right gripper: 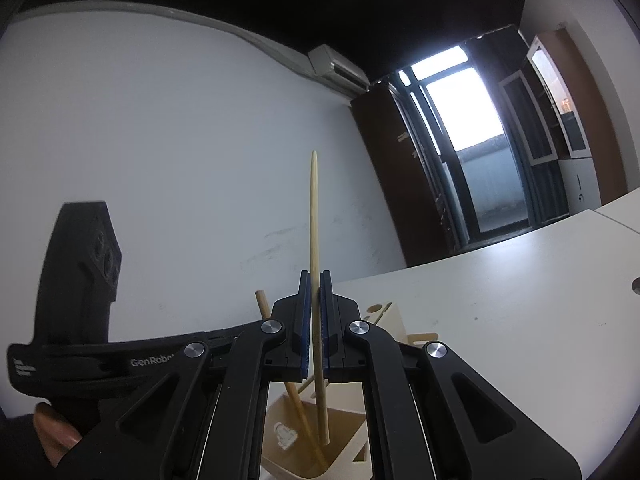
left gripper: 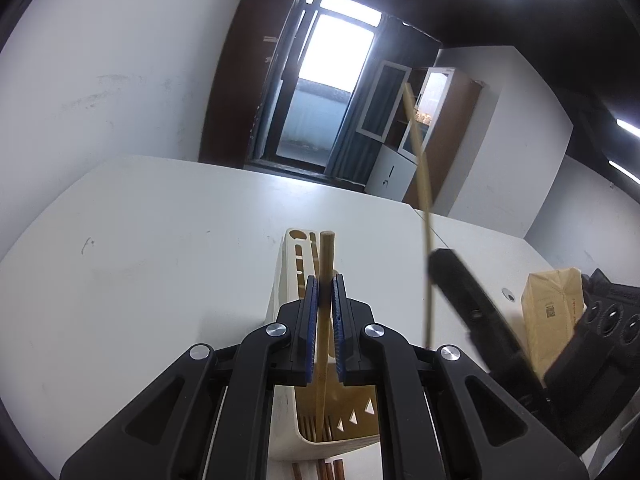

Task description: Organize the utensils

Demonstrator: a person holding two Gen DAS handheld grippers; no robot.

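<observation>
A cream utensil holder (left gripper: 280, 280) stands on the white table; it also shows in the right wrist view (right gripper: 396, 320). My left gripper (left gripper: 326, 280) is shut on a wooden chopstick (left gripper: 326, 256) whose lower end reaches down into the holder. My right gripper (right gripper: 315, 276) is shut on a second, pale chopstick (right gripper: 313, 208), pointed tip up, its thick end inside the holder. In the left wrist view this chopstick (left gripper: 418, 152) and the right gripper's black body (left gripper: 472, 300) appear at the right. The left gripper's chopstick (right gripper: 262, 304) shows left of my right fingers.
The white table (left gripper: 140, 240) extends left and forward. A brown cardboard box (left gripper: 554, 312) stands at the right beside black equipment (left gripper: 608, 312). Several brown sticks (left gripper: 320, 470) lie on the table by the holder's near side. A wall and a balcony door lie beyond.
</observation>
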